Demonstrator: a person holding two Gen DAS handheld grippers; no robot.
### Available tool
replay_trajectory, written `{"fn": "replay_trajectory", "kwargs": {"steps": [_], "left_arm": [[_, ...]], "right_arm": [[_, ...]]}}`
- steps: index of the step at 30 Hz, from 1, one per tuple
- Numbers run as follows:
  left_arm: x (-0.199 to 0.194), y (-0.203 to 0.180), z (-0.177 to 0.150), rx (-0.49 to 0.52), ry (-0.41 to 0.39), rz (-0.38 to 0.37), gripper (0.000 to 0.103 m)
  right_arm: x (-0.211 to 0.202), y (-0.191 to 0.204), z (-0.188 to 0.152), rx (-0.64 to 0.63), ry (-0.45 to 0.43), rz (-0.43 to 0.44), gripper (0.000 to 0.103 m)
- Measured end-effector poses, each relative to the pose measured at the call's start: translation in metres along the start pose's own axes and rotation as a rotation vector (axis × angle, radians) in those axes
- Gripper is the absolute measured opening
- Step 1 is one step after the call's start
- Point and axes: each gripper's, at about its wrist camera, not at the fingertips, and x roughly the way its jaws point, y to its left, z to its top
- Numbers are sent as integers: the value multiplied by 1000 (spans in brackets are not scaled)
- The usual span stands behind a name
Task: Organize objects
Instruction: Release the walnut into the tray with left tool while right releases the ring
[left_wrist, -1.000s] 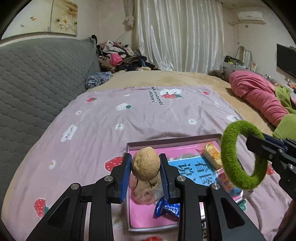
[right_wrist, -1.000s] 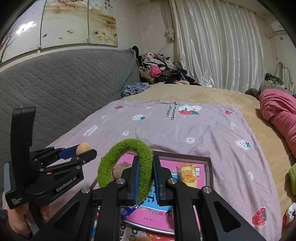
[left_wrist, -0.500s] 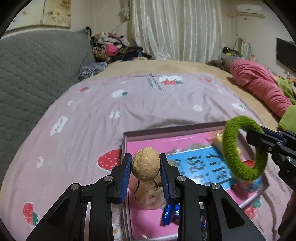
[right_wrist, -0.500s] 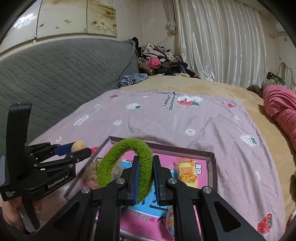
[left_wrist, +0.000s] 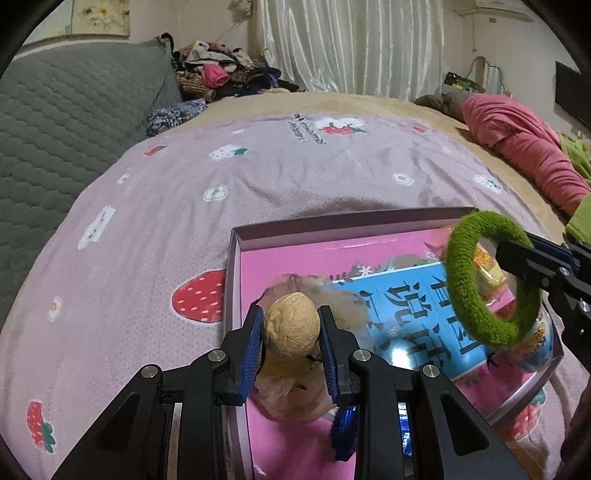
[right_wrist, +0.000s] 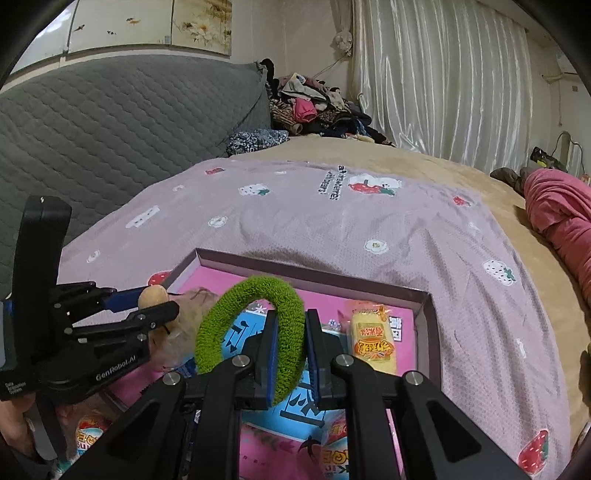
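A shallow pink box (left_wrist: 236, 280) (right_wrist: 428, 325) lies on the strawberry-print bedspread. My left gripper (left_wrist: 291, 328) is shut on a tan walnut (left_wrist: 292, 329), held just above the box's left end, over a crumpled clear bag (left_wrist: 295, 398). In the right wrist view the walnut (right_wrist: 153, 295) shows at the left gripper's tips. My right gripper (right_wrist: 290, 347) is shut on a fuzzy green ring (right_wrist: 255, 332), hanging over the box's blue-printed card (right_wrist: 303, 402). The ring (left_wrist: 491, 280) also appears at the right of the left wrist view.
Inside the box lie a yellow snack packet (right_wrist: 373, 343), a blue wrapper (left_wrist: 343, 424) and round snack cups (right_wrist: 334, 458). A grey quilted headboard (right_wrist: 110, 129) stands on the left, a clothes pile (right_wrist: 314, 107) at the back, a pink bundle (left_wrist: 524, 147) on the right.
Both grippers have come down and forward toward the box, which now looks larger and closer. The walnut and the green ring stay gripped throughout.
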Motion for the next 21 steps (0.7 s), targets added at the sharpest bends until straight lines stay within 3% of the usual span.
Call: {"fn": "replay_trajectory", "kwargs": {"steps": [8, 21], "left_arm": [[11, 2, -2, 4, 33, -23, 31], [31, 4, -7, 6, 106, -55, 30]], "right_arm": [[11, 1, -3, -15, 34, -12, 14], [45, 8, -19, -73, 195, -78, 15]]}}
